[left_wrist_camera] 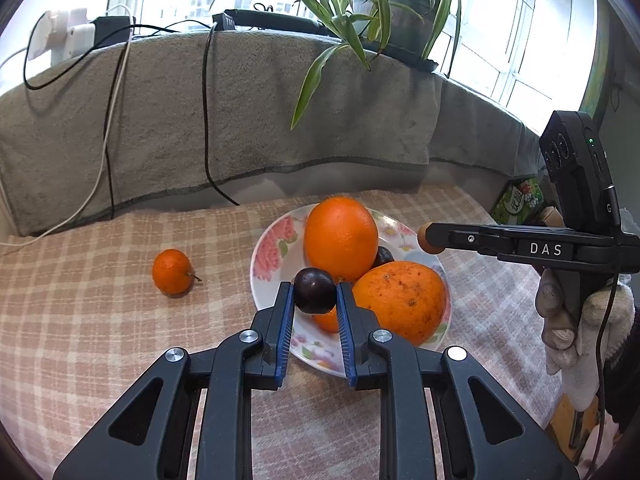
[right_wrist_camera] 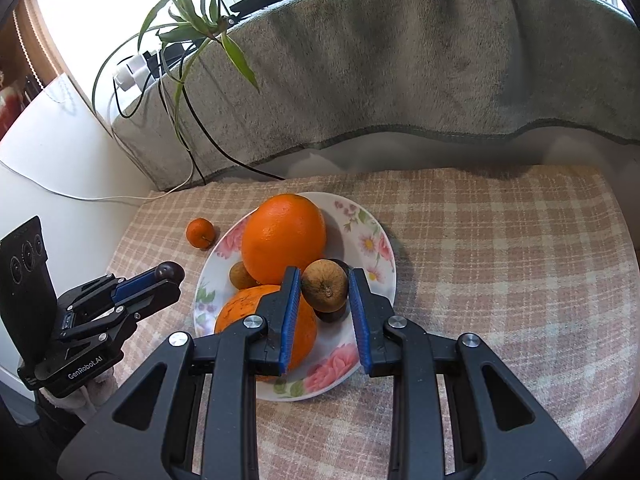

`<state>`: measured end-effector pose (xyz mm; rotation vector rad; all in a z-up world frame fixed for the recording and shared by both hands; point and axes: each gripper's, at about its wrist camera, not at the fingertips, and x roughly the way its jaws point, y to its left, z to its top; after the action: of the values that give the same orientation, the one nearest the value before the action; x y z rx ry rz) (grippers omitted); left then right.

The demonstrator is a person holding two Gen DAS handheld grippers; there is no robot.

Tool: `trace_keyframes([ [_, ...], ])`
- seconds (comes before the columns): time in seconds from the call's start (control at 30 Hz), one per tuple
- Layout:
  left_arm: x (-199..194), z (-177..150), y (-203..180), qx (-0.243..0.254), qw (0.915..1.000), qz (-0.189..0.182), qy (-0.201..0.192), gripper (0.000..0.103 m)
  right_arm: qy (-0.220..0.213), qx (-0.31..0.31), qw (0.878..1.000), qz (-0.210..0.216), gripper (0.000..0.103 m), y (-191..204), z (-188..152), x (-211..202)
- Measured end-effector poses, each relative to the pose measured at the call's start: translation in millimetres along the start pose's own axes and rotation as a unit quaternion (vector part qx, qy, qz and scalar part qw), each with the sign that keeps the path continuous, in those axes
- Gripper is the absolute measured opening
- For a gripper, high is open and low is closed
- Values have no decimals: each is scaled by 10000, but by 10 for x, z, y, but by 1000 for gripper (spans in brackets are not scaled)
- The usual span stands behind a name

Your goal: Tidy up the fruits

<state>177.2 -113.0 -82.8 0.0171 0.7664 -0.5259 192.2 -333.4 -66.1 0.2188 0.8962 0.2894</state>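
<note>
While both grippers carry fruit, the floral plate [right_wrist_camera: 372, 240] on the checked cloth [right_wrist_camera: 500, 240] already holds most of the pile. The left gripper [left_wrist_camera: 315, 300] pinches a dark plum [left_wrist_camera: 315, 290] between its blue pads, held above the near edge of the plate; in the right wrist view the same plum [right_wrist_camera: 170, 271] shows at the gripper's tip, to the left of the plate. The right gripper [right_wrist_camera: 325, 300] has a brownish round fruit [right_wrist_camera: 325, 290] between its pads over the middle of the plate: the left pad meets the fruit, while whether the right pad touches it cannot be told, so the grip looks light. In the left wrist view that fruit [left_wrist_camera: 426, 240] sits at the tip of the right gripper, above the far right rim.

On the plate lie a large orange [right_wrist_camera: 284, 238] at the far side, a duller orange [right_wrist_camera: 240, 312] at the near side, a small brown fruit [right_wrist_camera: 240, 276] between them, and a dark fruit [right_wrist_camera: 332, 314] partly hidden beneath the carried one. A small tangerine [left_wrist_camera: 172, 271] rests on the cloth, just left of the plate and apart from it.

Judged from this layout, the sorting is well advanced: two fruits remain in transit, and the tangerine appears to be the last one not yet gathered.
</note>
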Motion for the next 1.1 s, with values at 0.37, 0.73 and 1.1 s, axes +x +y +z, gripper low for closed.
trace_keyframes([
  [0.37,42,17,0,-3,10000,-52,10,20,15,-54,10000,36,26,16,29,39],
  [0.73,43,22,-14,44,10000,-73,-37,33,-75,-128,9999,45,46,51,54,19],
  [1.1,3,36,-61,66,9999,2,-76,81,-257,-199,9995,-56,79,87,63,-58],
])
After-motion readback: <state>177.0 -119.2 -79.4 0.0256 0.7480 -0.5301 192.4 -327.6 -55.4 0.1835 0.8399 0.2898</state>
